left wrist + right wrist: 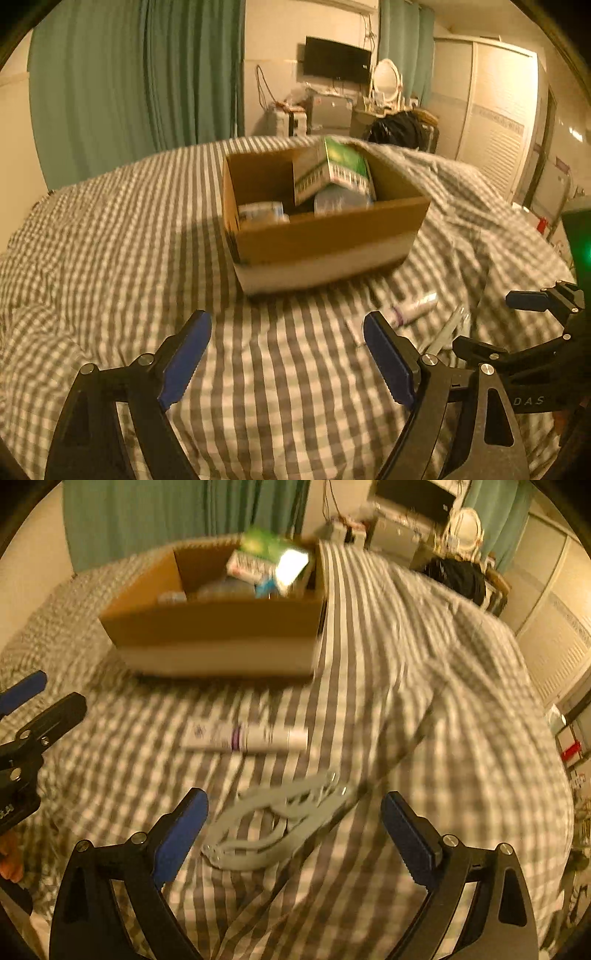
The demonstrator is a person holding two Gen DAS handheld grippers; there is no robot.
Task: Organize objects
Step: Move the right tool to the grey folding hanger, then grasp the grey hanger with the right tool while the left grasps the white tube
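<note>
A brown cardboard box (332, 236) (221, 627) sits on the checked bed cover and holds a green carton (340, 166) (269, 554), a clear bottle (341, 199) and other small packs. In front of it lie a white tube (413, 308) (247, 736) and a pale coiled cable or strap (273, 819). My left gripper (288, 358) is open above bare cover, short of the box. My right gripper (295, 834) is open, its blue pads on either side of the pale cable and nothing held. The right gripper (517, 321) also shows at the right edge of the left wrist view.
A grey-and-white checked bed cover (110, 258) (443, 701) rises in a fold to the right of the box. Green curtains (129, 74), a wall television (336, 59), a mirror, a cluttered desk and a wardrobe (491, 110) stand beyond the bed.
</note>
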